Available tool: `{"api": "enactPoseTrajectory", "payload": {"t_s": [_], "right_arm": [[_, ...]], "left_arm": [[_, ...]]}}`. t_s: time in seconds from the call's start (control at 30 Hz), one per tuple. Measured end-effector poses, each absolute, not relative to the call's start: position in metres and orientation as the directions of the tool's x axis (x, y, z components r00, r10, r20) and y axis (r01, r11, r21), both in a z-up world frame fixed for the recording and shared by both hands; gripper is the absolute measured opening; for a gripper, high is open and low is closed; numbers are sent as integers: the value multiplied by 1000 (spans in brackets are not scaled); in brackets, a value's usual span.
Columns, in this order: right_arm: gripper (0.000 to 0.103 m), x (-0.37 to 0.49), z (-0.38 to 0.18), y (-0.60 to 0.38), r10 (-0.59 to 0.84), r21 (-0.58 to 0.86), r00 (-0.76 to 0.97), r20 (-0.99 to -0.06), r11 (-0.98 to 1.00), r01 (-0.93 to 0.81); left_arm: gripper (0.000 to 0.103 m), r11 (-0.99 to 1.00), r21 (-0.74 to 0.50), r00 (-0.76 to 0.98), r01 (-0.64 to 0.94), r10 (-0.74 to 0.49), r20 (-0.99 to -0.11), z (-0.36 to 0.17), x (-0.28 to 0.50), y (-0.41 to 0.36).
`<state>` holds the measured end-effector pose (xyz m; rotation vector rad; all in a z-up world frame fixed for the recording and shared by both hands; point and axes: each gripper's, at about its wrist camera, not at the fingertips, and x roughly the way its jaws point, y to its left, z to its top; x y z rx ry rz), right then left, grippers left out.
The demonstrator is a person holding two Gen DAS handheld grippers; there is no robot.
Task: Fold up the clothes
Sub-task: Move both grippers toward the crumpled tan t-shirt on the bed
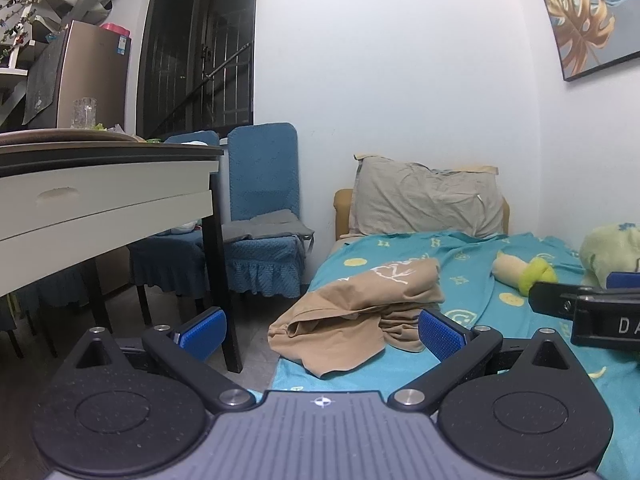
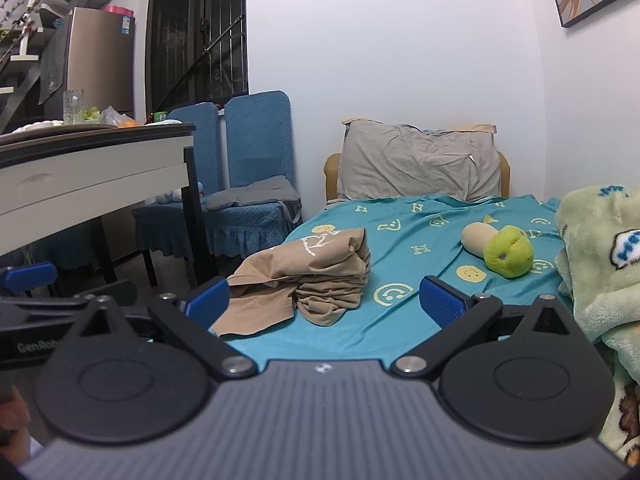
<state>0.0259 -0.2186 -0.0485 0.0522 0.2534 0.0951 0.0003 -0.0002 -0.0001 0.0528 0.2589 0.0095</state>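
A tan garment [image 1: 360,312] with a white print lies loosely folded in a heap near the left edge of the teal bedsheet [image 1: 472,280]. My left gripper [image 1: 320,334] is wide open, hovering just short of the heap, with nothing between its blue pads [image 1: 440,334]. In the right wrist view the same tan garment [image 2: 308,280] lies ahead, slightly left. My right gripper [image 2: 324,304] is also wide open and holds nothing. The right gripper's black body [image 1: 592,312] shows at the right edge of the left wrist view, over the bed.
A grey pillow [image 2: 416,164] leans on the wall at the bed's head. A green plush toy [image 2: 504,250] and a fleece blanket [image 2: 600,264] lie on the right. A white table [image 1: 100,200] and blue-covered chairs [image 1: 260,216] stand left of the bed.
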Motion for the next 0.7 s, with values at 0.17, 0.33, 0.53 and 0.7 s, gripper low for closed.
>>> {"api": "enactPoseTrajectory", "payload": {"t_s": [0.17, 0.33, 0.53, 0.7], "right_arm": [[103, 25, -50, -218, 93, 62, 966, -239, 995, -81], [103, 20, -50, -213, 88, 59, 967, -239, 995, -76], [103, 27, -45, -214, 90, 79, 964, -251, 994, -72], [103, 24, -44, -216, 91, 96, 964, -251, 993, -69]], "left_arm": [[103, 995, 95, 967, -3, 27, -252, 0, -3, -6], [103, 995, 101, 963, 5, 23, -269, -1, 3, -12], [103, 996, 86, 965, 7, 16, -263, -9, -2, -2], [103, 996, 84, 963, 3, 20, -268, -8, -1, -1]]}}
